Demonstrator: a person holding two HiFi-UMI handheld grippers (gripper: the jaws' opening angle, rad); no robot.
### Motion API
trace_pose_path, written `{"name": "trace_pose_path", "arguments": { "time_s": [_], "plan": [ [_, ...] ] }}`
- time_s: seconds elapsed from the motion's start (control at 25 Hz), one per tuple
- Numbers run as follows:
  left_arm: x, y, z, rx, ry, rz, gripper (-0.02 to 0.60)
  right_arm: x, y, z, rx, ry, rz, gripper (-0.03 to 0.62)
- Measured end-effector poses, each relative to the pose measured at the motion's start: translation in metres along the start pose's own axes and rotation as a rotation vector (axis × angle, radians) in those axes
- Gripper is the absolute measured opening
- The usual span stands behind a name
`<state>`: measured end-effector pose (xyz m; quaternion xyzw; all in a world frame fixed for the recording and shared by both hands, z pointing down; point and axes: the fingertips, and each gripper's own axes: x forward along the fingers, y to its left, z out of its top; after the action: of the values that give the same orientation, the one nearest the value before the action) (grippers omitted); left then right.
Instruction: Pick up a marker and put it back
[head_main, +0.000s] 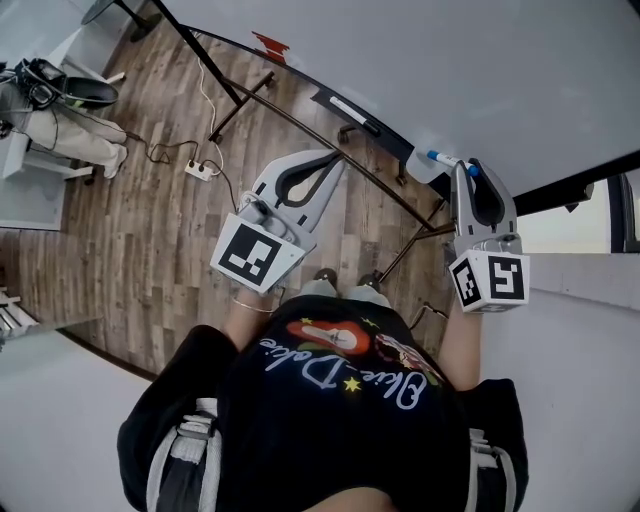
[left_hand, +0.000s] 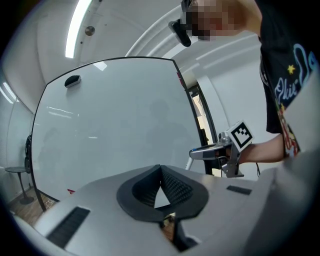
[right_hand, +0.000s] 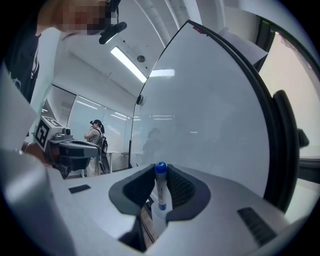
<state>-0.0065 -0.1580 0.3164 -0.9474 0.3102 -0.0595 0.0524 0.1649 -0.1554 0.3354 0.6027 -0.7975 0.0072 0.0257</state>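
Observation:
A white marker with a blue cap (right_hand: 160, 187) stands between the pads of my right gripper (right_hand: 161, 169), which is shut on it. In the head view the marker (head_main: 443, 159) sticks out leftward from the right gripper's (head_main: 467, 166) tips, close in front of the whiteboard (head_main: 450, 70). My left gripper (head_main: 338, 157) is lower and to the left, over the board's stand. Its jaws meet at the tips (left_hand: 160, 168) with nothing between them. Each gripper view shows the other gripper: the right gripper (left_hand: 192, 153) and the left gripper (right_hand: 97, 149).
The whiteboard (left_hand: 115, 115) fills the space ahead, with a black eraser (left_hand: 72, 80) stuck near its top left. Its tray (head_main: 350, 110) and black frame legs (head_main: 300, 125) stand over the wooden floor. A power strip (head_main: 203, 170) lies on the floor. A person (right_hand: 95, 131) stands far behind glass.

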Motion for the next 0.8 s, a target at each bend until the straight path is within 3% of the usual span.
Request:
{"name": "trace_pose_path", "arguments": {
  "time_s": [0.8],
  "plan": [
    [-0.002, 0.005, -0.006, -0.008, 0.029, 0.049, 0.003, 0.029, 0.001, -0.055, 0.017, 0.124, 0.050, 0.072]
  ]
}}
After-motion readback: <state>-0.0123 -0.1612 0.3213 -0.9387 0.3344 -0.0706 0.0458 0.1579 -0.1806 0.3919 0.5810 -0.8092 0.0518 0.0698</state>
